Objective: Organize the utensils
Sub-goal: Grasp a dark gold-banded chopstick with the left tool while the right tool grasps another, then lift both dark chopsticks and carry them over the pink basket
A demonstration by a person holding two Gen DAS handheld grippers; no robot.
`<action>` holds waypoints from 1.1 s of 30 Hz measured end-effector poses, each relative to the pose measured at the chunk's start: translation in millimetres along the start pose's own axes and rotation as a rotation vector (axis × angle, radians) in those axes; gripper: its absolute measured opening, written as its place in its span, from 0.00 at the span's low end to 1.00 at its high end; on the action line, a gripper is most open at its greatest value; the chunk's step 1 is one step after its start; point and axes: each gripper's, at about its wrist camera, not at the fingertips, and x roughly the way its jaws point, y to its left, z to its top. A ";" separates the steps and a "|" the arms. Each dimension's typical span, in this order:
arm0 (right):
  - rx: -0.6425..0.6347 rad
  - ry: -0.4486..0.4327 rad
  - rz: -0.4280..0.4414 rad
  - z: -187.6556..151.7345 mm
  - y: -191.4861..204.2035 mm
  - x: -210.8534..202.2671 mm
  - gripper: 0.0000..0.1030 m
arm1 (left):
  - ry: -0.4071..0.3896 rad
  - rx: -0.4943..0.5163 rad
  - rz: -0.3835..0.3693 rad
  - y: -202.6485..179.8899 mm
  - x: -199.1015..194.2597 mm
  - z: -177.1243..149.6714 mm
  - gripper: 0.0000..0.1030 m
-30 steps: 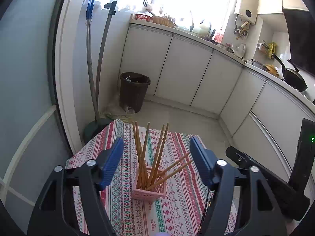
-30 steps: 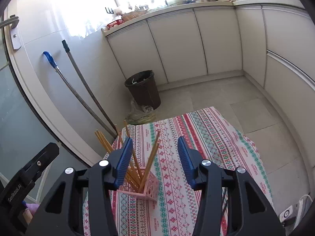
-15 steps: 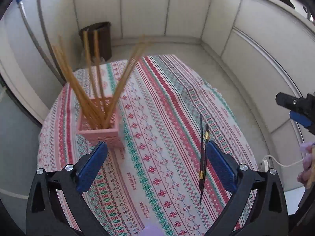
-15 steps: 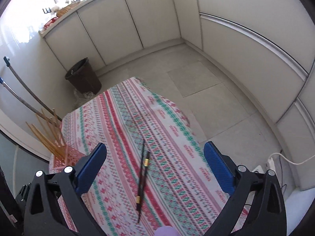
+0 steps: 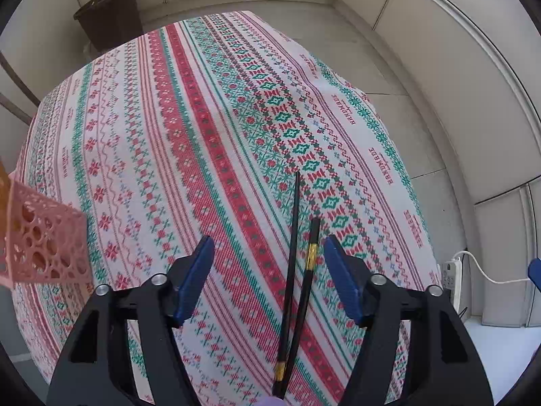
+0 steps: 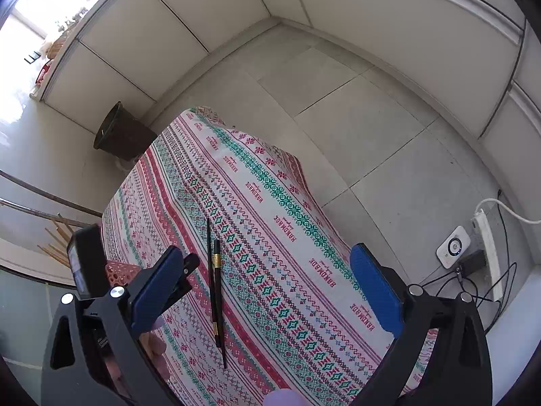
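Chopsticks (image 5: 293, 270) lie flat on cloth (image 5: 209, 128), ready for pickup. Left gripper (image 5: 268, 280) spread, just been closing around them, not pinching. Right gripper (image 6: 267, 287) wide apart, empty.

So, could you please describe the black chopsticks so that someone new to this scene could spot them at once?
Start from the table's striped red, green and white tablecloth. Near its right side, well apart from the pink basket, lie the black chopsticks, two thin sticks side by side. Unlike the wooden chopsticks, they are black with gold bands and lie flat.
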 end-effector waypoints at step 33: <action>-0.025 0.162 -0.048 -25.4 61.3 117.4 0.93 | -0.177 0.103 0.050 42.1 -75.2 -99.2 0.03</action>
